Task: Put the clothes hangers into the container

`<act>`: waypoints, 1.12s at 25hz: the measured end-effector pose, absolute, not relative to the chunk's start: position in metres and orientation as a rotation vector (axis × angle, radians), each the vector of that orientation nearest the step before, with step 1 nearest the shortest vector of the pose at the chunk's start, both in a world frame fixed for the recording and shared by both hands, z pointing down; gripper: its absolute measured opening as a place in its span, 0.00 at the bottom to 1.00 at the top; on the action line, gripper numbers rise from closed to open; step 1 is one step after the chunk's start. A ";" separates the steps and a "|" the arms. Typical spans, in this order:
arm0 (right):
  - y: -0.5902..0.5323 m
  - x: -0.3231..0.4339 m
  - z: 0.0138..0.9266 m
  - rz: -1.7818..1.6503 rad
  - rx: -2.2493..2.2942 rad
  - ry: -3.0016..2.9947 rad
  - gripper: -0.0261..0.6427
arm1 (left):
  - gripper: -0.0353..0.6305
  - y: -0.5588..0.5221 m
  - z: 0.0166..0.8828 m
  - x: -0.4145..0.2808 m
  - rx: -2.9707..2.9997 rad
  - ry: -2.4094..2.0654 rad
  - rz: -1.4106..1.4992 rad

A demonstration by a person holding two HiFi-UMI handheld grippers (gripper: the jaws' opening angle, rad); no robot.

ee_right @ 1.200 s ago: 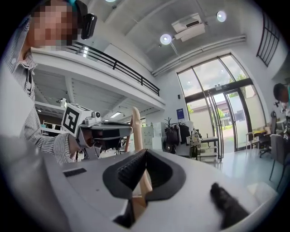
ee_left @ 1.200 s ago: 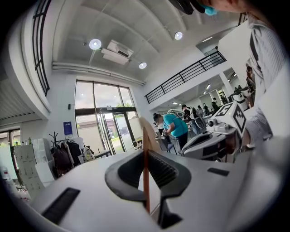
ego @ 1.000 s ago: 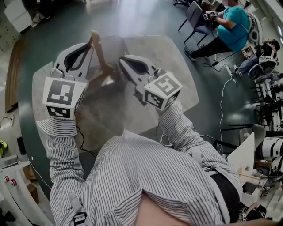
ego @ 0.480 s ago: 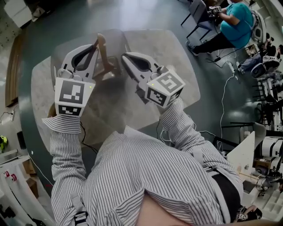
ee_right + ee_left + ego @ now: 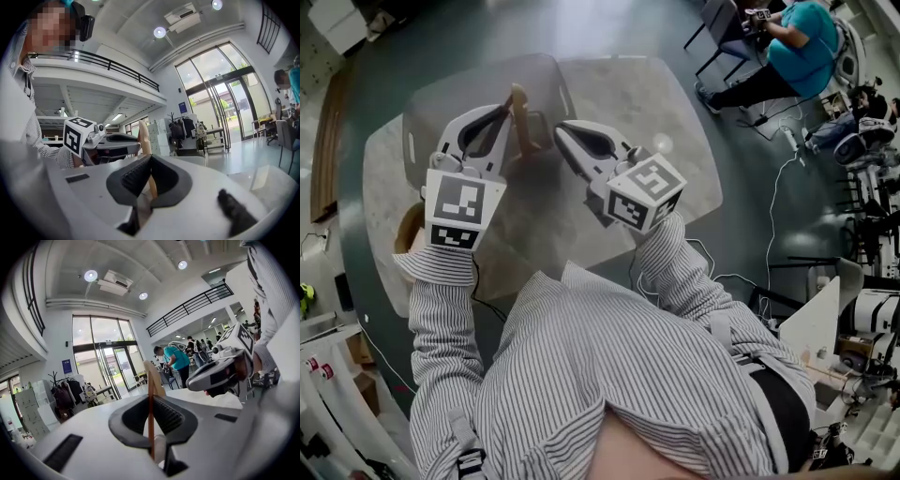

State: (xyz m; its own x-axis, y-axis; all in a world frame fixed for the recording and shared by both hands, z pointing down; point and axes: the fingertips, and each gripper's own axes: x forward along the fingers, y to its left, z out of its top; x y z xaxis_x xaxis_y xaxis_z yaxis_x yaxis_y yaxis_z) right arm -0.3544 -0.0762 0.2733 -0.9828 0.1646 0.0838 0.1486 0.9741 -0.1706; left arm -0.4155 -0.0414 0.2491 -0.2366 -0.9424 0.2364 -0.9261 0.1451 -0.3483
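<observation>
Moved: left gripper (image 5: 506, 111) has swung right with the hanger (image 5: 521, 117), now over the container (image 5: 548, 75) on the desk's (image 5: 675, 169) far side | Grip: left gripper pinches the hanger's thin wood at its tips; right gripper (image 5: 560, 128) closed, empty, just right | Risk: hanger may pivot or slip in so narrow a hold, or snag the rim and land outside.
</observation>
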 end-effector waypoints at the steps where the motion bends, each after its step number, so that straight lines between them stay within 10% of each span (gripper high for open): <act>1: -0.075 -0.353 0.274 0.253 -0.240 -3.017 0.06 | 0.10 -0.041 0.249 -0.415 -1.917 2.352 -0.666; 28: -0.086 -0.313 0.295 0.304 -0.182 -2.976 0.06 | 0.12 -0.059 0.314 -0.353 -2.022 2.339 -0.812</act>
State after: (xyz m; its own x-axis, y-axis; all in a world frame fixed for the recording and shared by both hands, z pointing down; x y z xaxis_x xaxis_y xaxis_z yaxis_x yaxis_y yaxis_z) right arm -0.3125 -0.0855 0.2949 -0.9823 0.1347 0.1304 0.1056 0.9722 -0.2091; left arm -0.3526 -0.0588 0.3137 -0.1987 -0.9112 0.3610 -0.9389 0.0714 -0.3368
